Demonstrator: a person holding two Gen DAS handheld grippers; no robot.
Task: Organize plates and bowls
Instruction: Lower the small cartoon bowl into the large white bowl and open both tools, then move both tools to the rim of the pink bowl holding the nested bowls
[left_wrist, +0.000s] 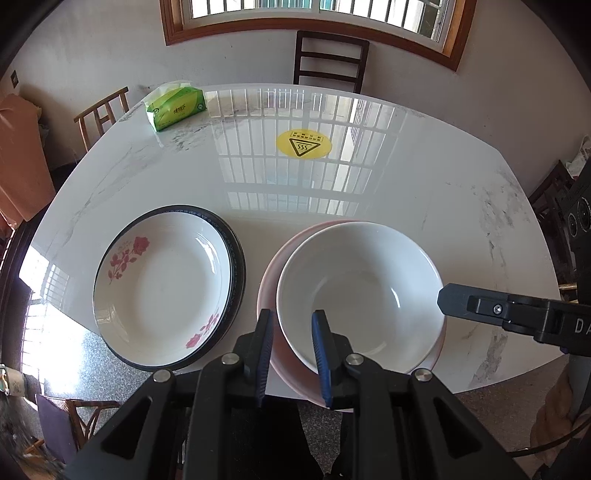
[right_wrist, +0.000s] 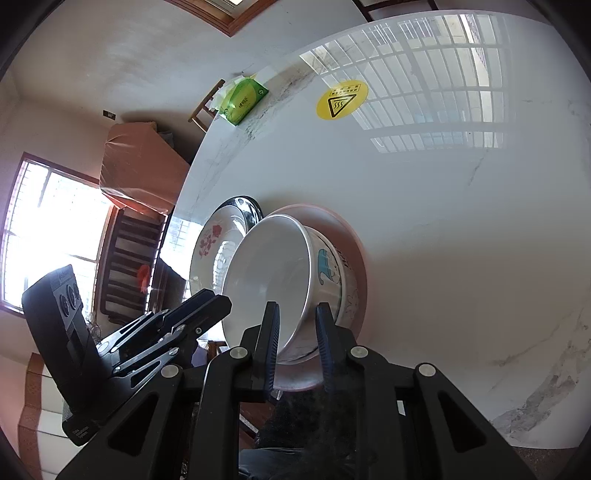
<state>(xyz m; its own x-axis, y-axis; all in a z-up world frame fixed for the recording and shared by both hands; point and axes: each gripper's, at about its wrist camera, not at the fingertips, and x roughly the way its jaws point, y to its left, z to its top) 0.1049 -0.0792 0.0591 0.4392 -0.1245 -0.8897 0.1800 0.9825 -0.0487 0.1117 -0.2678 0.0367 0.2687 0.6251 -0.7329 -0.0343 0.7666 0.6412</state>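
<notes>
**Bowl and plates gathered at the near edge of a marble tabletop**

A glossy white, grey-veined tabletop (left_wrist: 332, 177) mirrors the barred window (left_wrist: 306, 11) above its far side. Straight beyond the left gripper (left_wrist: 291, 332), whose fingers (left_wrist: 264, 343) stand slightly apart, a white bowl (left_wrist: 360, 291) sits on a pink plate (left_wrist: 269, 291); the bowl's near rim runs between those fingers, which do not visibly press on it. Just left of the fingers lies a rose-patterned plate (left_wrist: 159, 288) resting on a dark-rimmed plate (left_wrist: 236, 254). The right gripper (right_wrist: 297, 328) likewise straddles the bowl's rim, one finger inside and one against the cartoon-printed outer wall, with a narrow gap that shows no clear pinch. Far beyond the fingers, a round yellow warning sticker (left_wrist: 303, 143) marks the middle of the tabletop, and a green tissue pack (left_wrist: 175, 107) sits at its far left corner. Past the far edge stands a dark wooden chair (left_wrist: 330, 61) against a pale wall, with a lighter chair (left_wrist: 101, 114) to the left. Speckled floor (left_wrist: 81, 350) shows below the near edge.
</notes>
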